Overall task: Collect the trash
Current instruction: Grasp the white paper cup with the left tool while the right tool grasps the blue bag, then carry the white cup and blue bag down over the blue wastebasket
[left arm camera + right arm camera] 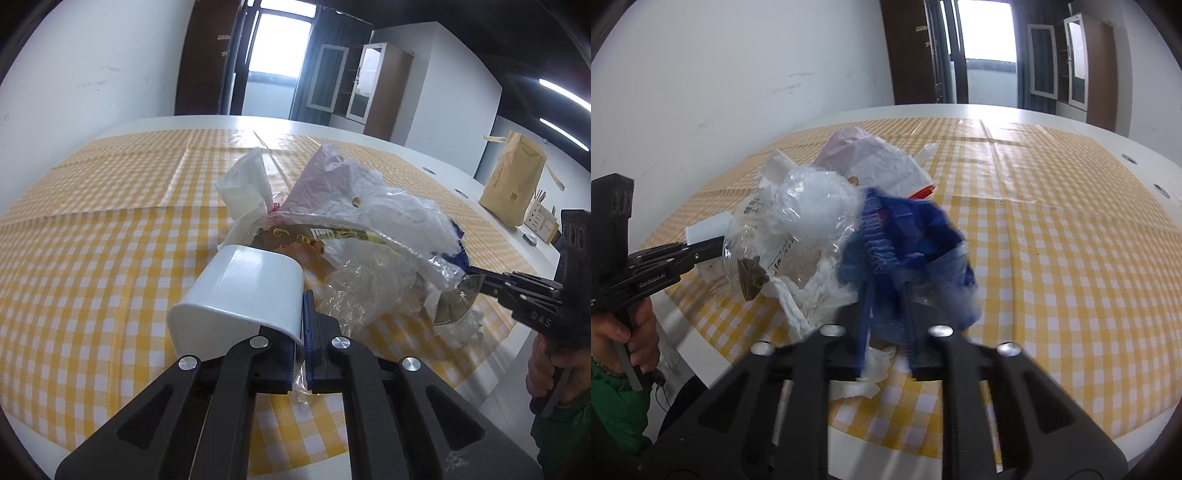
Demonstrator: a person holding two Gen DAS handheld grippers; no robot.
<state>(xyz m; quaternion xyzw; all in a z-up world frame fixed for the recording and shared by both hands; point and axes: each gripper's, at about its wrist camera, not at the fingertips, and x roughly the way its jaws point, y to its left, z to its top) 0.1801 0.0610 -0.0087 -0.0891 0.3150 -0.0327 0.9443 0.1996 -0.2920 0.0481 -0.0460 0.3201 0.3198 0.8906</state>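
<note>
A white plastic bin [240, 291] lies tipped on the yellow checked tablecloth [92, 229]. My left gripper [300, 350] is shut on the bin's rim, with a thin clear liner caught there. A heap of trash spills from its mouth: clear plastic bags [373, 284], pink and white bags [332, 177], a brown wrapper [291, 236]. My right gripper [886, 325] is shut on a blue plastic wrapper [908, 236] at the heap's near side. In the right wrist view the clear bags [809, 218] and bin [709, 227] sit left of it. My right gripper shows in the left view [476, 277].
A brown paper bag [513, 181] and a small box of sticks [541, 218] stand on the white table [369, 129] at the far right. Crumpled white tissue [864, 380] lies under my right gripper. The table edge [698, 354] runs close on the near side.
</note>
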